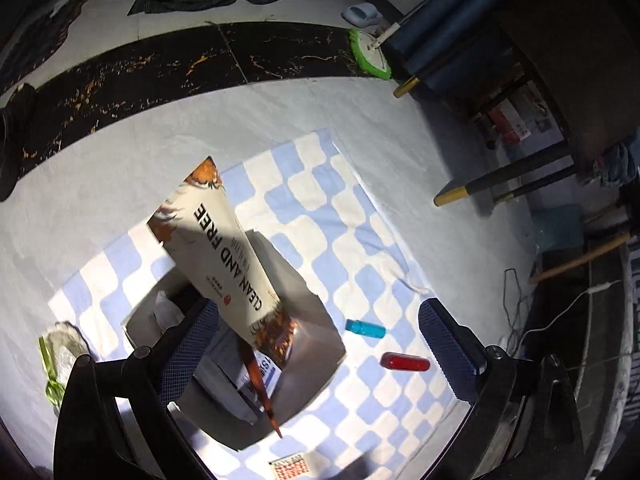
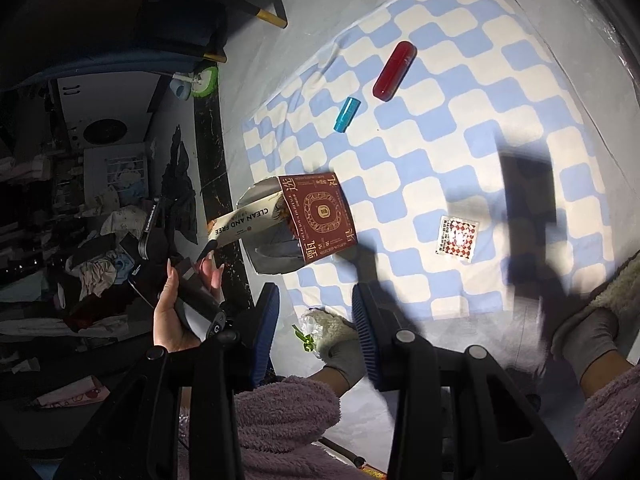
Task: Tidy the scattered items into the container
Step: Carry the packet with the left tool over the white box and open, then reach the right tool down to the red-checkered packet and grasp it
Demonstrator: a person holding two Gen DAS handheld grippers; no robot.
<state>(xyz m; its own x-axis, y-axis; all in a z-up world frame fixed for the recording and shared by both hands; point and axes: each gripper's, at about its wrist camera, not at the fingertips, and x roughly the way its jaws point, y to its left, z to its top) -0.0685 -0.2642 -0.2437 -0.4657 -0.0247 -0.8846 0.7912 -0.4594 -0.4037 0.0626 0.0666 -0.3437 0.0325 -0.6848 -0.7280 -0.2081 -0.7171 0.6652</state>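
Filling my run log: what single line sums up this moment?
left gripper: open, nothing gripped | cream CLEAN AND FREE pouch: standing in grey box | right gripper: holds nothing | red capsule-shaped case, blue tube: on checkered cloth

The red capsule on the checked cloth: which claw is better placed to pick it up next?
Probably the left. The left claw is open and empty over the box, with the red capsule lying close between its fingers. The right claw sits farther off.
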